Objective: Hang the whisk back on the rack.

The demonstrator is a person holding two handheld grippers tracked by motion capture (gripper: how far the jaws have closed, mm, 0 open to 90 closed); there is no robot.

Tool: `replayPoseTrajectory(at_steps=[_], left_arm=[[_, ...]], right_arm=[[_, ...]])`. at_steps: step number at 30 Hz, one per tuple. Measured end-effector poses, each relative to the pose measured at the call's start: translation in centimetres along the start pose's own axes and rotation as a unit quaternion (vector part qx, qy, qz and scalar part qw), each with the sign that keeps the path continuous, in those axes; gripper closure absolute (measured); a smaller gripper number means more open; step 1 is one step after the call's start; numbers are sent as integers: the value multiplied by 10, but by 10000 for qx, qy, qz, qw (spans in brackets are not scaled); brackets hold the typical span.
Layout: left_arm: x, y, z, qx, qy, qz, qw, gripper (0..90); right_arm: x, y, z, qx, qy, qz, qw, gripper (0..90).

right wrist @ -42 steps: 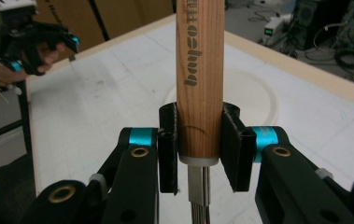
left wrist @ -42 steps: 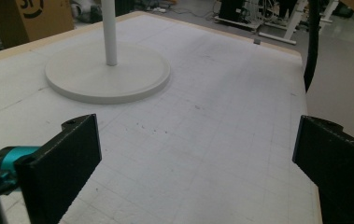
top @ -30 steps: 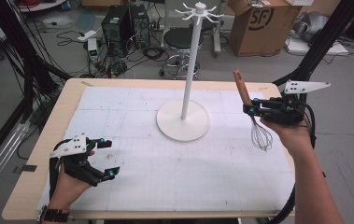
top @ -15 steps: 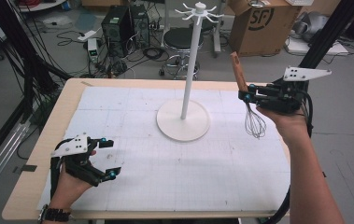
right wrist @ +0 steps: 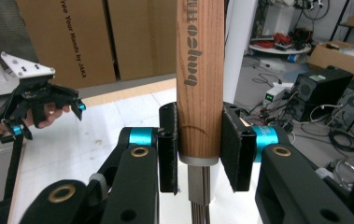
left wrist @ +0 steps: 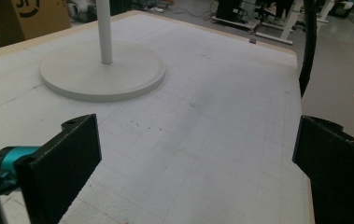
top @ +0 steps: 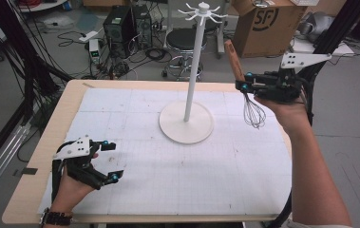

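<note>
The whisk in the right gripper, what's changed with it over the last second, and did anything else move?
The right gripper, shut on the whisk by its wooden handle, has lifted it up off the table and carried it toward the white hook stand; its wires now hang clear above the surface. The left gripper stayed open and resting near the table's front left corner. The stand has not shifted.

Table (top: 35, 190) has a white grid mat (top: 168, 180) on it, and a white rack (top: 187, 121) with hooks up top stands mid-far. Behind it: a stool (top: 184, 40), computer tower (top: 120, 23) and power strip (top: 93, 47) far left, cardboard box (top: 263, 23) far right.
</note>
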State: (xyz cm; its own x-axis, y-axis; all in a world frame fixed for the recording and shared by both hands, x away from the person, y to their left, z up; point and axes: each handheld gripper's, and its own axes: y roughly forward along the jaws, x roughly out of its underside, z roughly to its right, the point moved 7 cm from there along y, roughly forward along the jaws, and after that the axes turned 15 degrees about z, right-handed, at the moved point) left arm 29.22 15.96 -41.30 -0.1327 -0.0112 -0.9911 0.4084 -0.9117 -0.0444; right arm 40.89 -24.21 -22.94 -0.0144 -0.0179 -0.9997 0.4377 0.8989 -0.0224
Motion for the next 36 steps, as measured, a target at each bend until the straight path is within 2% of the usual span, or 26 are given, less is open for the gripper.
replayPoseTrajectory(at_steps=[18,24,31,36], left_arm=[[-1,-1,0,0,-1,35,10000,17],[-1,-2,0,-3,-20,35,10000,17],[-1,-3,-1,-11,-25,48,10000,17],[0,-3,-1,-5,-25,42,10000,17]], right_arm=[[-27,17,16,-158,28,110,9998,706],[-33,24,22,-130,50,121,9998,706],[-34,30,27,-81,57,61,9999,706],[-30,31,33,-2,172,8,9999,706]])
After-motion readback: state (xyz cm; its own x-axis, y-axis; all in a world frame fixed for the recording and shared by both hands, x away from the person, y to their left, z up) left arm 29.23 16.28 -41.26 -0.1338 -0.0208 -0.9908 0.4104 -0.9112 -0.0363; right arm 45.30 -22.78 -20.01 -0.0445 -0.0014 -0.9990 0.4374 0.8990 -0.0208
